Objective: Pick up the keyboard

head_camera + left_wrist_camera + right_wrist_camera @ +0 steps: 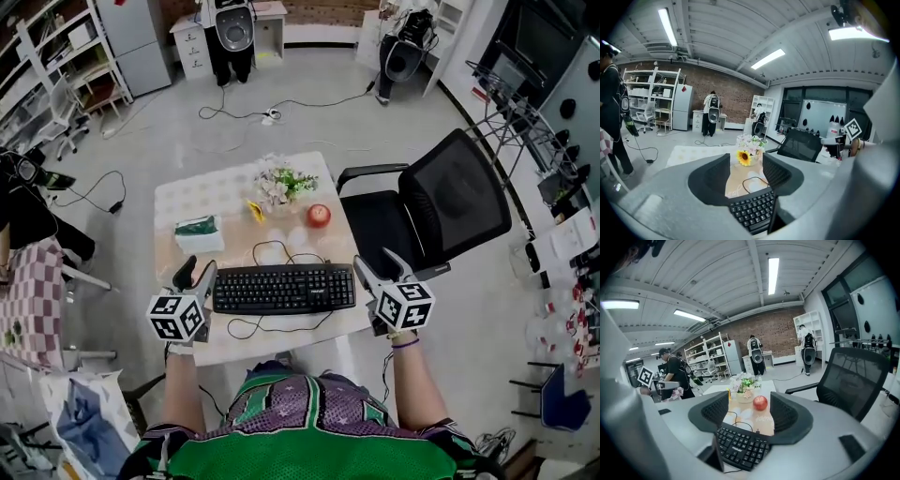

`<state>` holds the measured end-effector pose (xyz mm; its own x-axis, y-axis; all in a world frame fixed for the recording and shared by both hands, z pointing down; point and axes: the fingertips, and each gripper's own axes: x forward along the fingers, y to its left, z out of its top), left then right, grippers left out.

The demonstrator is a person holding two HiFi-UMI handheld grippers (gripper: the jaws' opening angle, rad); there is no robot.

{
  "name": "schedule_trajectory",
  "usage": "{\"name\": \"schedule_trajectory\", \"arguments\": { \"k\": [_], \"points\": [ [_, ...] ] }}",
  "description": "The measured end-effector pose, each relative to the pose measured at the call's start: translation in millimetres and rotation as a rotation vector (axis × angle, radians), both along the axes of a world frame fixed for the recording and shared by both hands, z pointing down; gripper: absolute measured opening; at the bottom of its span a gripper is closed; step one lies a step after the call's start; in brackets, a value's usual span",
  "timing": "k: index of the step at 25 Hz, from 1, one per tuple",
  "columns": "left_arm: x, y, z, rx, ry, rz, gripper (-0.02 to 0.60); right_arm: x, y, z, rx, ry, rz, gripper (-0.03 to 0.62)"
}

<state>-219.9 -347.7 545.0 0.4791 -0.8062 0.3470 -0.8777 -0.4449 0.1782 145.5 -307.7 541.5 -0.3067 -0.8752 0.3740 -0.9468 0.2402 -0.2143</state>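
Observation:
A black keyboard (pixel 283 288) lies across the near part of the small white table (pixel 192 197), with its cable looping behind it. My left gripper (pixel 198 272) hovers just off the keyboard's left end, jaws open and holding nothing. My right gripper (pixel 377 264) is by the right end, also open with nothing in it. In the left gripper view the keyboard (pixel 752 211) shows low between the spread jaws of the left gripper (pixel 746 171). The right gripper view shows the keyboard (pixel 739 446) below the right gripper (pixel 749 411) in the same way.
Behind the keyboard stand a red apple (pixel 319 216), a vase of flowers (pixel 279 186) and a green tissue pack (pixel 198 230). A black office chair (pixel 441 206) stands close at the table's right. A table with a checked cloth (pixel 28 291) is at the left.

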Motion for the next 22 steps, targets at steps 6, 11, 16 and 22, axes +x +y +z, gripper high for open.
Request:
{"name": "schedule_trajectory", "arguments": {
  "k": [6, 11, 16, 22],
  "points": [
    [-2, -10, 42, -0.09, 0.012, 0.012, 0.212, -1, -6, 43, -0.084, 0.009, 0.015, 0.259],
    [-5, -14, 82, -0.165, -0.01, 0.017, 0.212, -1, -6, 87, -0.173, 0.011, 0.023, 0.26],
    [-13, -13, 129, -0.234, -0.069, 0.038, 0.212, -2, -4, 134, -0.259, 0.027, 0.023, 0.261],
    [-24, -10, 178, -0.312, -0.121, 0.048, 0.213, -3, 5, 187, -0.369, 0.031, 0.032, 0.261]
  ]
}}
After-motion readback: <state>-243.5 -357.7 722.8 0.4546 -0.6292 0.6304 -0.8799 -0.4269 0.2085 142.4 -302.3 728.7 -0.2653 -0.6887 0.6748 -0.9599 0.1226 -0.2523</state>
